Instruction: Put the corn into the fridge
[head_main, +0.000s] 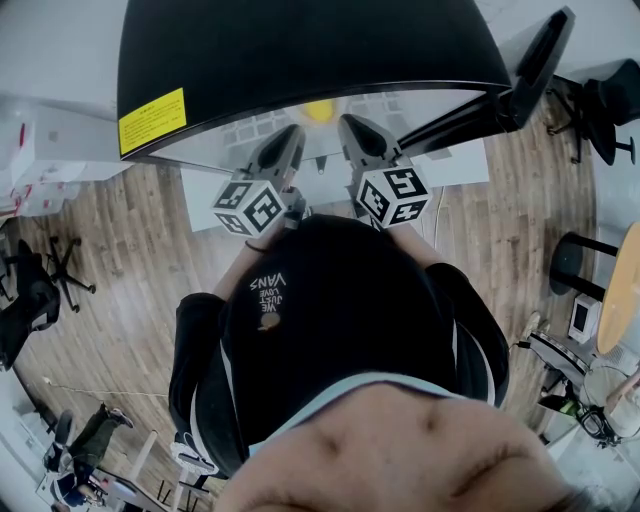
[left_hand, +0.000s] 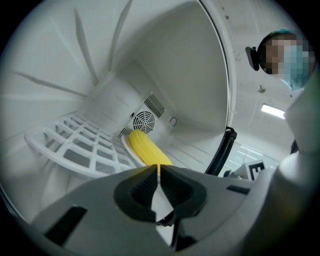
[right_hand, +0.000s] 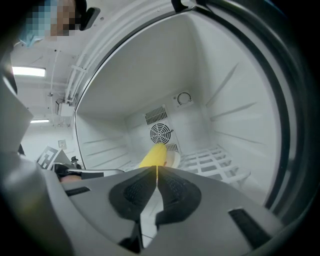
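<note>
Seen from above, a person faces one open fridge (head_main: 300, 60) and holds two grippers side by side at its mouth. On the left, the left gripper (head_main: 292, 135) has its jaws drawn together with nothing between them. Inside the white fridge, one slatted rack (left_hand: 75, 145) sits at the left. One yellow corn cob (left_hand: 147, 150) lies on one white plate (left_hand: 125, 145) in front of one round fan grille (left_hand: 144, 121) on the back wall, beyond both grippers' tips. On the right, the right gripper (head_main: 352, 128) also has its jaws pressed together, empty.
</note>
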